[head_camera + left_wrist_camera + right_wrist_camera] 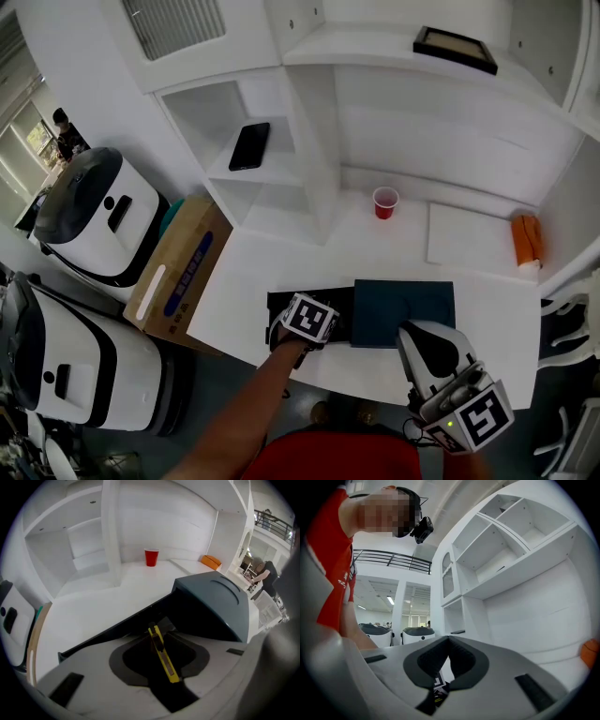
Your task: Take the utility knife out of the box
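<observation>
- Nearest, low at the head view's right, the right gripper (pixel 449 638) hangs off the table's (pixel 234 281) near edge. It points level toward the shelves. Its jaws are pressed together at the tips, with nothing between them.
- Further in, the left gripper (pixel 161 645) tilts steeply down over the box (pixel 279 304). From above, its marker cube covers much of the box's black inside.
- Its jaws are spread wide; the knife (pixel 162 654) shows in the gap and neither pad touches it.
- Yellow and slim, the knife lies inside the box on the black lining, running lengthwise between the jaws.
- Touching the box's right side is the lid (pixel 403 314), dark teal and folded open.
- Well behind the box, near the back wall, a red cup (pixel 385 202) stands upright on the table.
- Something orange (pixel 527 240) lies at the table's far right; I cannot tell what it is.
- Up on a left shelf lies a phone (pixel 249 146).
- Beside the table's left edge stands a carton (pixel 178 272).
</observation>
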The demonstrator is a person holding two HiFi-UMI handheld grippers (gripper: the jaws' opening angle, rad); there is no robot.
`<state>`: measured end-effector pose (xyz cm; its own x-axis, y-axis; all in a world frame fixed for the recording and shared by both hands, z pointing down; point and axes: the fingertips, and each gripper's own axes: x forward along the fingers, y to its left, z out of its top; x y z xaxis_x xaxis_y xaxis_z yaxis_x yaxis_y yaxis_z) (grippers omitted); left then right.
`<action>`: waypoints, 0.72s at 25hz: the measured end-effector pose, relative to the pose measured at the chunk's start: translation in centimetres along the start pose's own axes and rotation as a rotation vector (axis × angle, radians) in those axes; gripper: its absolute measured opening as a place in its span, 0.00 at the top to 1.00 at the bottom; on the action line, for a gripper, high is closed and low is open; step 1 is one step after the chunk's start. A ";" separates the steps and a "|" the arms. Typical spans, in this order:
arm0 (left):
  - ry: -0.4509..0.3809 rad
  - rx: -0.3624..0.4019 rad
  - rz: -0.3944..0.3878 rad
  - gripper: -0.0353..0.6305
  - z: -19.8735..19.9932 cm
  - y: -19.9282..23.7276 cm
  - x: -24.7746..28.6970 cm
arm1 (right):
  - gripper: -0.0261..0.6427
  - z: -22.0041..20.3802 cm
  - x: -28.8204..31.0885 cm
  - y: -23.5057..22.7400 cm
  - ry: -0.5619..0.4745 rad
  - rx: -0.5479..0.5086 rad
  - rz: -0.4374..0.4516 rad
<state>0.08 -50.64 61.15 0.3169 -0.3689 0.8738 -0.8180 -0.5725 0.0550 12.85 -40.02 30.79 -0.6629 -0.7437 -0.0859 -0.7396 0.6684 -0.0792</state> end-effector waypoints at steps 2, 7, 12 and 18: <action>0.023 0.003 -0.005 0.72 0.0 0.0 0.1 | 0.95 0.0 0.1 -0.4 -0.002 0.004 -0.002; -0.001 0.031 0.007 0.74 0.6 0.2 -0.2 | 0.95 -0.1 0.5 -0.9 -0.001 0.013 -0.003; -0.029 0.020 0.006 0.81 0.3 0.3 -0.4 | 0.95 -0.1 0.7 -1.1 -0.002 0.006 -0.006; -0.096 0.031 -0.016 0.82 0.4 -0.3 -1.6 | 0.95 -0.6 0.4 -1.5 0.015 0.016 -0.022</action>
<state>-0.01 -50.16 59.51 0.3757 -0.4275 0.8222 -0.7977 -0.6008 0.0521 13.57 -41.34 31.45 -0.6486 -0.7581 -0.0687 -0.7520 0.6521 -0.0964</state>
